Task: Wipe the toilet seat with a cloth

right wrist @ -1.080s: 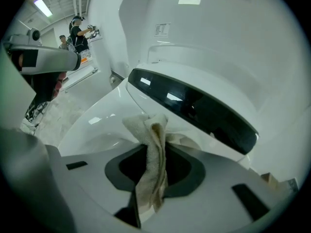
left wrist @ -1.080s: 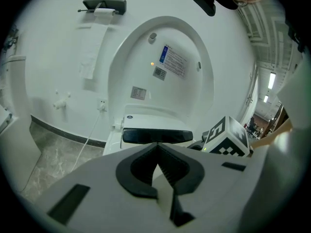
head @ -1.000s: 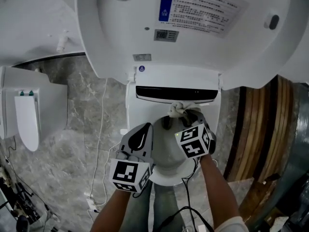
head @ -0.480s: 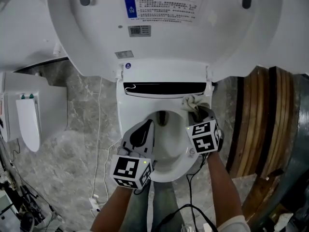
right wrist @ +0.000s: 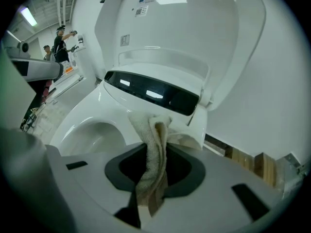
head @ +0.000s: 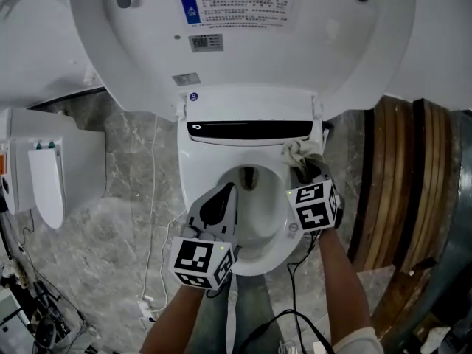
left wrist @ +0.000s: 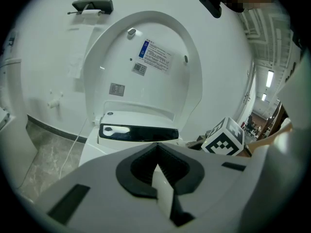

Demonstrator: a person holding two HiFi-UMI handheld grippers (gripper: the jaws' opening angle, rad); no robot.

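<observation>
The left hand-held gripper [head: 217,201] hovers over the left front of the toilet seat [head: 193,169], jaws pressed together on nothing; it is best kept out of the wiping path. At the rear right corner, the right hand-held gripper [head: 304,168] pinches the cloth [head: 295,152]. I'd press the fabric low and draw it forward along the right rim, so towel rather than jaw meets the plastic. I can't be sure it touches the seat yet. The cloth is beige terry, crumpled and folded, with a loose end trailing between the jaws.
</observation>
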